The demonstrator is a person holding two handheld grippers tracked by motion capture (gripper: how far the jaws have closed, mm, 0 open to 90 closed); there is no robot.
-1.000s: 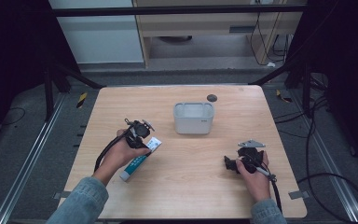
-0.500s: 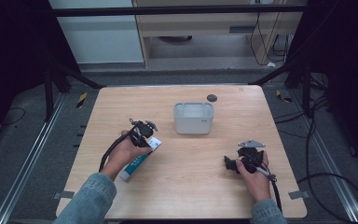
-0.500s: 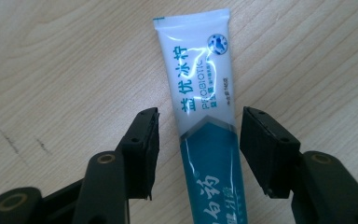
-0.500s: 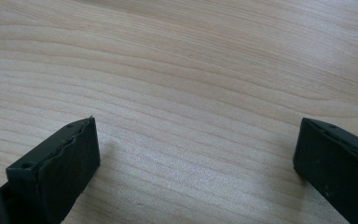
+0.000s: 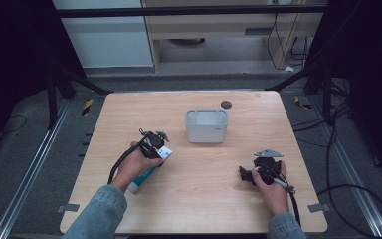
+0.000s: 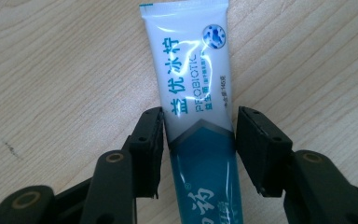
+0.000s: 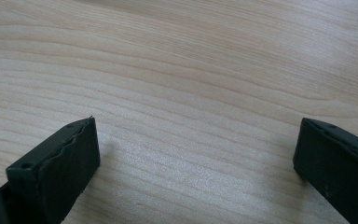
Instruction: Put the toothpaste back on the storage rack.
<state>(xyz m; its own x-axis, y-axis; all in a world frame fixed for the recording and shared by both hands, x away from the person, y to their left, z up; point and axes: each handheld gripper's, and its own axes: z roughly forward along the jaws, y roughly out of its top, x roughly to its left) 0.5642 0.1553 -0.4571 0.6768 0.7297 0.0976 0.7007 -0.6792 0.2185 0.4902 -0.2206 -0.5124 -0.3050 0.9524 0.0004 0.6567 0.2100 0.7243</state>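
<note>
A white and teal toothpaste tube (image 6: 191, 60) lies flat on the wooden table (image 5: 204, 199), left of centre (image 5: 146, 177). My left gripper (image 6: 199, 126) is lowered over its middle with one jaw on each side. The jaws stand almost against the tube's edges and the tube is not squeezed. In the high view that left gripper (image 5: 156, 145) covers the tube's white end. My right gripper (image 5: 243, 175) rests low at the right of the table. Its jaws are wide apart over bare wood (image 7: 196, 140) with nothing between them.
A light grey rectangular container (image 5: 206, 133) stands at the table's centre back, with a small dark disc (image 5: 226, 104) just behind it. Cables trail from both grippers towards the front edge. Dark floor and metal rails surround the table.
My left gripper has edged slightly right and down along the tube. The right gripper and the container have stayed where they were.
</note>
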